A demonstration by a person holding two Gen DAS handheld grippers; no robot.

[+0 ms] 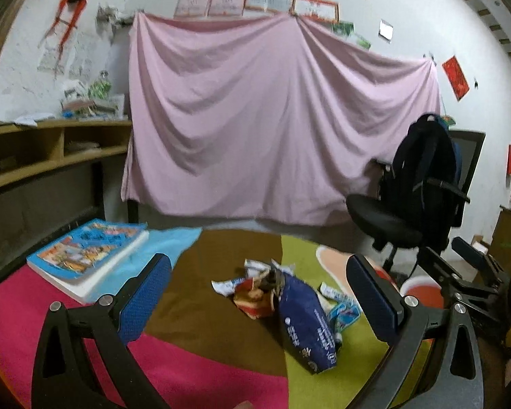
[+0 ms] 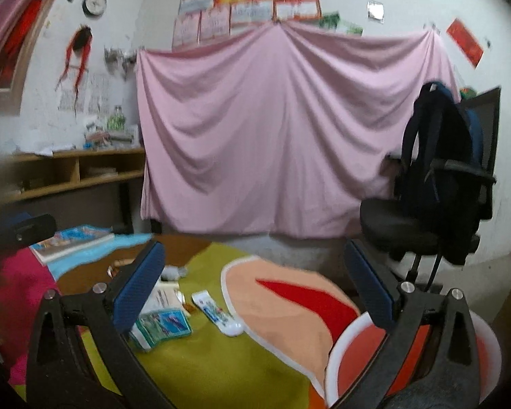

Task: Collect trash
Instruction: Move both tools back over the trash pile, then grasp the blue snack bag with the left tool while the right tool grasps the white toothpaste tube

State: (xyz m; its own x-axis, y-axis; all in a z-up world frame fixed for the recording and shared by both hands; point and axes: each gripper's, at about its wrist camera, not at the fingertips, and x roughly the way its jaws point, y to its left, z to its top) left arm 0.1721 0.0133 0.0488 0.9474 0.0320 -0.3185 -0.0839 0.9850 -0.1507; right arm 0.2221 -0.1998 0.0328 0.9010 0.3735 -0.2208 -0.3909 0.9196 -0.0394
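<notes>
Both blue-padded jaws of the left hand-held gripper (image 1: 257,293) are standing wide apart and empty over the multicoloured cloth-covered surface (image 1: 201,351) — the crumpled dark-blue snack bag (image 1: 306,323) is lying between them, among wrappers. The right hand-held gripper (image 2: 255,286) is also gaping, near a white tube (image 2: 216,313).

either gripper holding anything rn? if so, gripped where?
Nothing held. Left gripper is open above the wrapper pile; right gripper is open over the table cover, nothing between its fingers.

Wrapper pile (image 1: 282,303) on table (image 1: 204,351); book (image 1: 88,255) left; chair (image 1: 408,211) right.
</notes>
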